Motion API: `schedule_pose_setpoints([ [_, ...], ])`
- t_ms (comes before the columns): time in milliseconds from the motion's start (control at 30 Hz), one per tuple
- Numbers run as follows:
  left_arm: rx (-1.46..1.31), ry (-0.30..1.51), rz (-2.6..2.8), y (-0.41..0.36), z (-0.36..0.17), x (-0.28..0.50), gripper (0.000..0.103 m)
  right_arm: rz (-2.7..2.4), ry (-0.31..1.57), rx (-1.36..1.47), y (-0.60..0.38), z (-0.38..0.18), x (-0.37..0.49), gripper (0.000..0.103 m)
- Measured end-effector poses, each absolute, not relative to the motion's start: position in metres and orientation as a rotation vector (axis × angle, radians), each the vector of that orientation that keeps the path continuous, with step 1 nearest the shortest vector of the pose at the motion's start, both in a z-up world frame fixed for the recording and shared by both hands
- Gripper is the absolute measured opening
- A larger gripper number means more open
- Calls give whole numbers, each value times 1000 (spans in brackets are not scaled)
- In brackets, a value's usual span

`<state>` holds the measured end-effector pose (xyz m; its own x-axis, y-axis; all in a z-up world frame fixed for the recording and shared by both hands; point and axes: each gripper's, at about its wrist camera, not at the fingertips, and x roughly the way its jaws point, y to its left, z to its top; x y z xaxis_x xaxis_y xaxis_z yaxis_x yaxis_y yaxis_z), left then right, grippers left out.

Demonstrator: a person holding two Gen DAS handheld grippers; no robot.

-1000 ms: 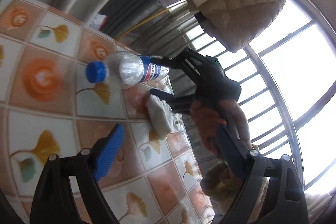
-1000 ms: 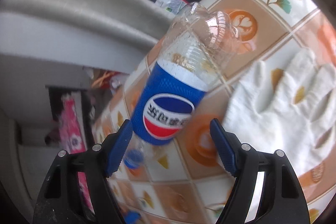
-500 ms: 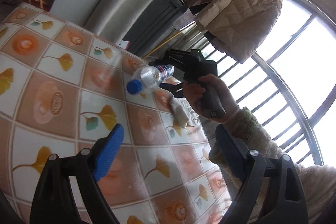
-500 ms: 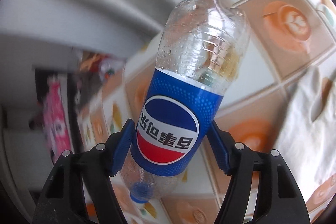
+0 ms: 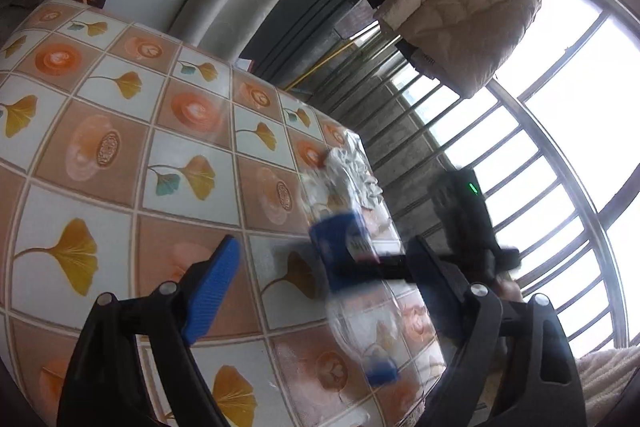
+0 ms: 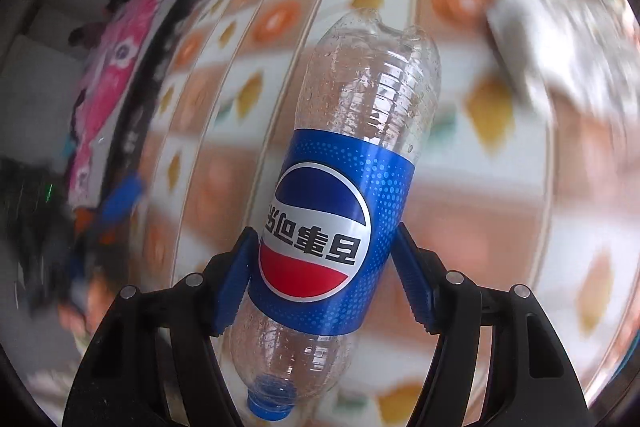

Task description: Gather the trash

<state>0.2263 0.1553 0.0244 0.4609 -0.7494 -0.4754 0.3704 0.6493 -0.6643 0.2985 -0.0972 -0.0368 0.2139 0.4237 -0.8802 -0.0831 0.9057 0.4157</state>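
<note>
A clear plastic cola bottle (image 6: 368, 87) with a blue label and blue cap hangs cap-down above the tiled table (image 6: 460, 187). My right gripper (image 6: 324, 233) is shut on its label, one blue pad pressing each side. In the left wrist view the same bottle (image 5: 344, 247) is a blur over the table's right part, and it shows in the gap ahead of my left gripper (image 5: 324, 247). That gripper's jaws are closing but stand wide, and its pads (image 5: 212, 283) touch nothing. A white glove (image 5: 352, 171) lies near the table's right edge.
The table (image 5: 120, 147) ends at the right, just before window bars (image 5: 520, 187). A beige quilted jacket (image 5: 460, 7) hangs above them. A blurred pink package (image 6: 116, 87) lies beyond the table's far left side. A person's hand holds the right gripper.
The right gripper closed on the bottle, lifted it off the table and swung it sideways, nearer the left gripper, rolling as it went. The left gripper drew back across the table.
</note>
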Motion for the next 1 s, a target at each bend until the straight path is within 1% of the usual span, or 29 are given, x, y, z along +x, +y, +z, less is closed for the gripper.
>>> schedule_pose_setpoints([
  [167, -419, 855, -740, 118, 29, 236, 82, 296, 1263, 368, -137, -34, 223, 64],
  [267, -368, 897, -747, 88, 25, 251, 81, 230, 1212, 396, -154, -31, 197, 63],
  [367, -369, 997, -764, 52, 12, 274, 77, 184, 1146, 488, -178, -35, 172, 63],
  [467, -384, 1099, -763, 15, -1, 300, 70, 151, 1092, 569, -198, -37, 152, 63],
  [567, -290, 1079, -737, -25, -1, 316, 67, 118, 1053, 608, -206, -39, 144, 63],
  [667, -68, 1005, -685, -71, -2, 323, 66, 106, 1032, 650, -215, -41, 140, 63],
  [733, 86, 980, -645, -102, -10, 326, 61, 95, 1020, 658, -221, -40, 138, 63],
  [800, 184, 960, -611, -123, -18, 329, 50, 89, 1010, 659, -228, -38, 137, 63],
  [833, 219, 950, -594, -131, -22, 331, 47, 89, 1006, 662, -232, -37, 136, 63],
  [900, 267, 936, -545, -140, -29, 335, 29, 92, 996, 677, -233, -39, 137, 63],
  [933, 272, 930, -530, -141, -30, 337, 25, 92, 992, 682, -234, -39, 137, 63],
  [1000, 268, 917, -509, -138, -29, 338, 11, 94, 983, 690, -237, -40, 136, 63],
])
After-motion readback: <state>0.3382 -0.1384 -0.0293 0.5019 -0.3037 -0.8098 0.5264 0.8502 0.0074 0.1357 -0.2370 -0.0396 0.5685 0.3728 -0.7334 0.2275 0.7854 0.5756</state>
